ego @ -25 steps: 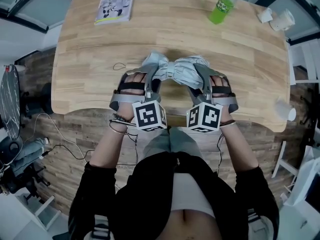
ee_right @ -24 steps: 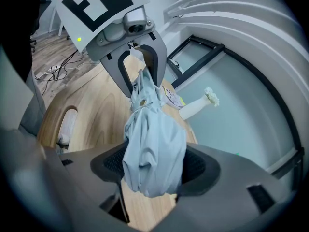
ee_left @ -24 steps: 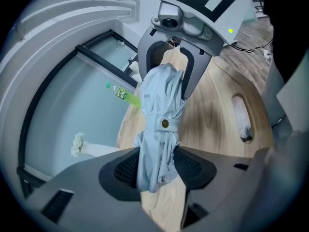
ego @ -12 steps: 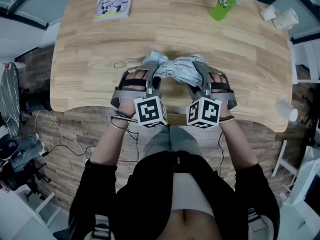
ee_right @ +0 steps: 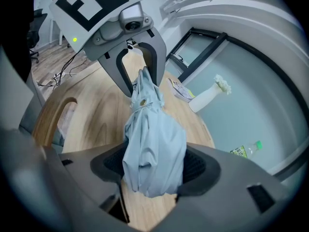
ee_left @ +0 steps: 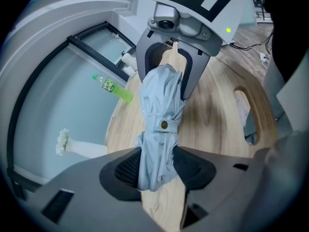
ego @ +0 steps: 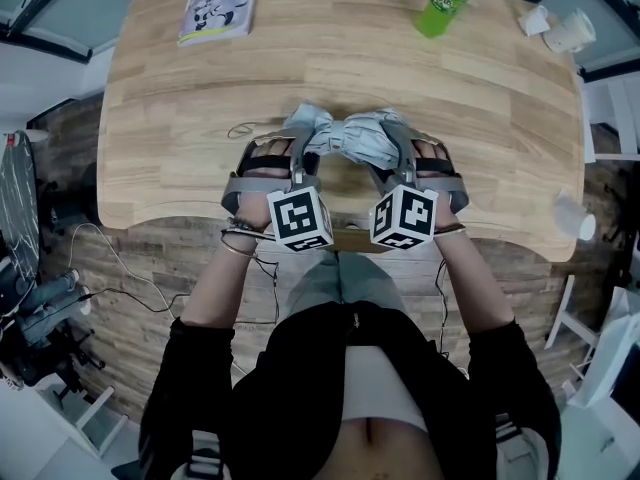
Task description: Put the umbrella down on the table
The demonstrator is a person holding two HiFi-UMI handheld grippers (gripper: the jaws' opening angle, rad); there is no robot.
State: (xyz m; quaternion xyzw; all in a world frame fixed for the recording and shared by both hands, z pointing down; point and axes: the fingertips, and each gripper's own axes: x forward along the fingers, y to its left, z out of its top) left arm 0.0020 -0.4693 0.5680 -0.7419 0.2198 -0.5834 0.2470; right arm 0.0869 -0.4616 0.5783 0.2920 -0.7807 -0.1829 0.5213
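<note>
A folded light blue-grey umbrella (ego: 352,136) lies crosswise between both grippers, low over the wooden table (ego: 480,118) near its front edge. My left gripper (ego: 308,143) is shut on the umbrella's left end, and in the left gripper view the fabric (ee_left: 157,139) with its snap strap is pinched between the pads. My right gripper (ego: 395,140) is shut on the thicker right end (ee_right: 154,149). Each gripper view shows the other gripper across the umbrella. Whether the umbrella touches the tabletop I cannot tell.
A booklet (ego: 215,8) lies at the table's far left and a green bottle (ego: 442,6) at the far right. Paper cups (ego: 560,30) sit at the right corner, another (ego: 578,225) near the right front edge. A thin cord loop (ego: 240,130) lies left of my left gripper.
Both grippers have sunk a little toward the table with the umbrella still held between them. The grips look the same.
</note>
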